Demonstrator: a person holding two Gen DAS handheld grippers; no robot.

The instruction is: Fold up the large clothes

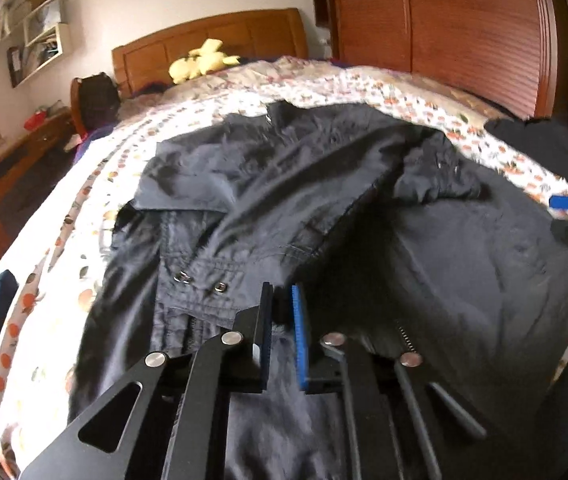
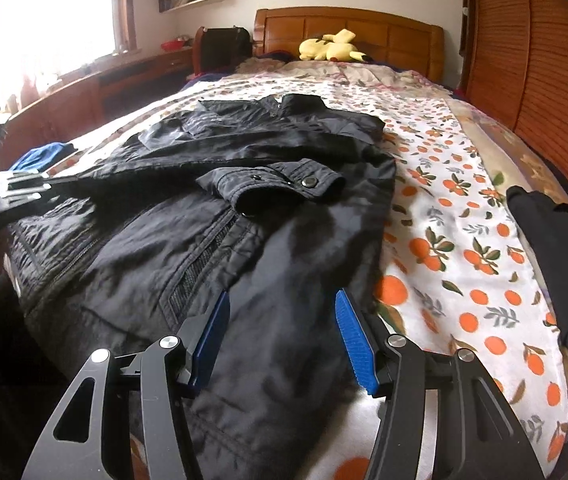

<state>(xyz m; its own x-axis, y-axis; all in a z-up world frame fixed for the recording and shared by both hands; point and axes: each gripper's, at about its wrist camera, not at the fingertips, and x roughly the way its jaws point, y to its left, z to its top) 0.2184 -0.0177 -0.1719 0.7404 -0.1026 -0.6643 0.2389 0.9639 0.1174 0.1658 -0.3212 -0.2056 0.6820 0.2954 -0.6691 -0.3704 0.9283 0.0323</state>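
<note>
A large black jacket [image 2: 220, 216] lies spread on the bed with one sleeve folded across its front, the snap cuff [image 2: 284, 184] lying on top. In the left wrist view the jacket [image 1: 323, 208] fills the middle. My left gripper [image 1: 282, 294] is shut on a fold of the jacket's black cloth near its lower edge; it also shows at the left edge of the right wrist view [image 2: 24, 188]. My right gripper [image 2: 282, 304] is open over the jacket's lower right part, with nothing between its blue pads [image 2: 353, 340].
The bed has an orange-print sheet [image 2: 463, 248]. A yellow plush toy [image 2: 329, 48] lies by the wooden headboard [image 2: 347, 24]. Another dark garment [image 2: 563, 248] lies at the right bed edge, a blue cloth [image 2: 42, 156] at the left. A wooden wardrobe [image 2: 543, 60] stands on the right.
</note>
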